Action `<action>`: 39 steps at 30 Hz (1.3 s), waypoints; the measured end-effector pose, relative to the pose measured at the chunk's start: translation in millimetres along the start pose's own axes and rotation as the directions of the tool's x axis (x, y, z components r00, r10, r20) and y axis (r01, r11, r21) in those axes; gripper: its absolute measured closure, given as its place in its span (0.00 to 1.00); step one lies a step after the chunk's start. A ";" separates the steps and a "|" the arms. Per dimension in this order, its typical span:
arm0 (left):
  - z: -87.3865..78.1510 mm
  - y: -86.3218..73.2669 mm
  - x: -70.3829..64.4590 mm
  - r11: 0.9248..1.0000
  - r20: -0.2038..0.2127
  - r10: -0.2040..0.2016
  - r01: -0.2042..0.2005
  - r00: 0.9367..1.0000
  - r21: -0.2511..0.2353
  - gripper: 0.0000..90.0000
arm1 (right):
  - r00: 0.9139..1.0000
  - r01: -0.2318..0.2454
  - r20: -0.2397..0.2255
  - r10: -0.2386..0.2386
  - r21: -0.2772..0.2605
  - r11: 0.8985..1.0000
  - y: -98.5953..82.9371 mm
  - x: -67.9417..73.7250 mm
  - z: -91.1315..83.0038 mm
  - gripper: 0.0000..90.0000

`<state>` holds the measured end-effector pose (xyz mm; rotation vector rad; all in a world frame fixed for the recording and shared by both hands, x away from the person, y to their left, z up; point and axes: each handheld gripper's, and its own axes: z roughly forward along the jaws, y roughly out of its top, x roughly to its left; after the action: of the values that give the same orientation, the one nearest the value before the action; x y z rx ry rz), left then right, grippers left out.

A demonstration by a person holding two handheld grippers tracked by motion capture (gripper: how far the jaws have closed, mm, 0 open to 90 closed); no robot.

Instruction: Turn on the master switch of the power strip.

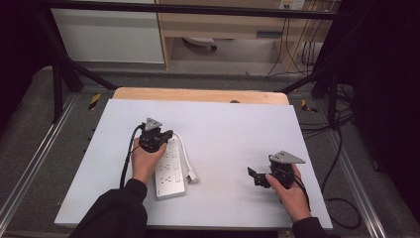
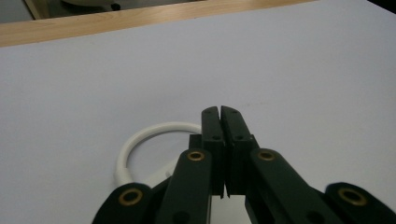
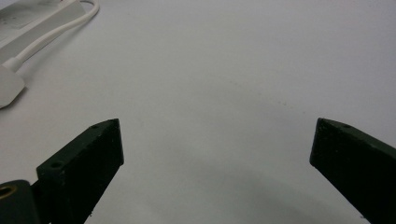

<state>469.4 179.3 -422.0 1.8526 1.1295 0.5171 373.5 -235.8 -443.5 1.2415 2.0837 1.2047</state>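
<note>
Left tongs (image 1: 157, 140) pressed together over the power strip (image 1: 170, 168); right tongs (image 1: 257, 176) spread, seemingly ready to approach its plug (image 1: 191, 175).

High view: fixed overhead on the person's side, facing forward and down, takes in the whole white table (image 1: 223, 124) plus floor beyond. Left gripper view: low, close to the surface, looking toward the table's far wooden edge (image 2: 140, 18). Right gripper view: low and close too, angled across bare tabletop. Shared: the white cable (image 2: 140, 140) and power strip (image 3: 23, 18) appear in all three.
</note>
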 end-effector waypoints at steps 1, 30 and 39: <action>0.0 0.2 -0.2 1.000 0.001 0.002 -0.002 1.000 -0.002 0.98 | 1.000 0.002 0.000 -0.002 0.000 1.000 0.0 -0.1 0.1 0.04; -5.8 8.4 -4.3 0.996 -0.007 0.022 -0.023 1.000 -0.086 0.17 | 1.000 0.008 0.003 -0.008 0.003 1.000 0.8 2.5 2.5 0.04; -17.0 13.3 -3.2 0.993 0.011 0.004 -0.003 1.000 -0.122 0.12 | 1.000 0.008 0.007 -0.008 0.008 1.000 0.8 2.5 3.9 0.03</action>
<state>462.3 181.8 -401.5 1.7503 1.0644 0.5645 375.4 -231.7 -444.8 1.2381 2.0887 1.1884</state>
